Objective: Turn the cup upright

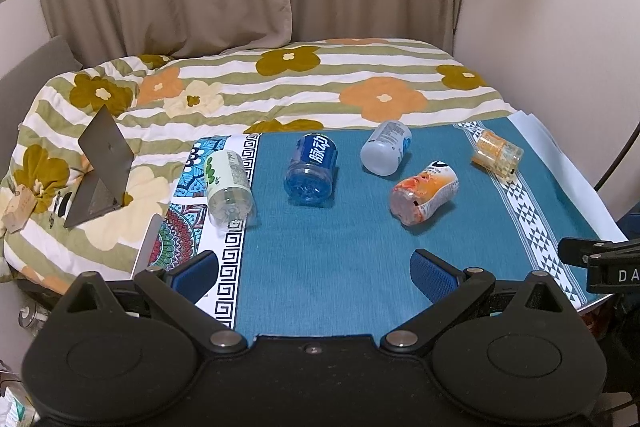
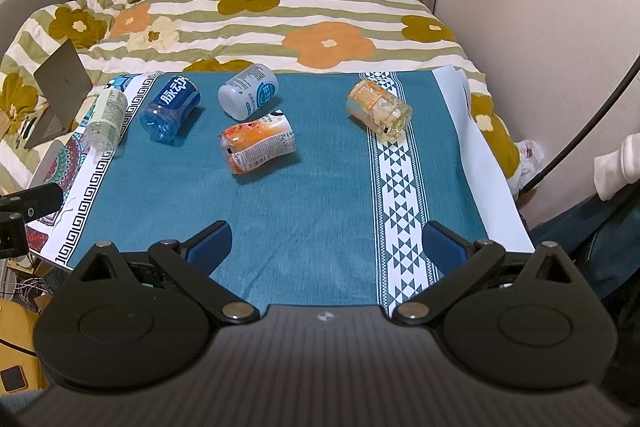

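Observation:
Several cups cut from plastic bottles lie on their sides on the teal tablecloth (image 1: 320, 259): a green-white cup (image 1: 229, 183) (image 2: 105, 119), a blue cup (image 1: 311, 163) (image 2: 170, 107), a grey-white cup (image 1: 386, 151) (image 2: 248, 90), an orange cup (image 1: 424, 191) (image 2: 258, 143) and a clear yellow cup (image 1: 497, 154) (image 2: 379, 109). My left gripper (image 1: 314, 267) is open and empty above the cloth's near edge. My right gripper (image 2: 326, 243) is open and empty, well short of the cups.
The table stands against a bed with a floral striped quilt (image 1: 280, 87). An open laptop (image 1: 102, 175) sits on the quilt at left. Curtains and a wall are behind. A black cable (image 2: 580, 131) runs along the right. The other gripper's edge shows at right (image 1: 600, 259).

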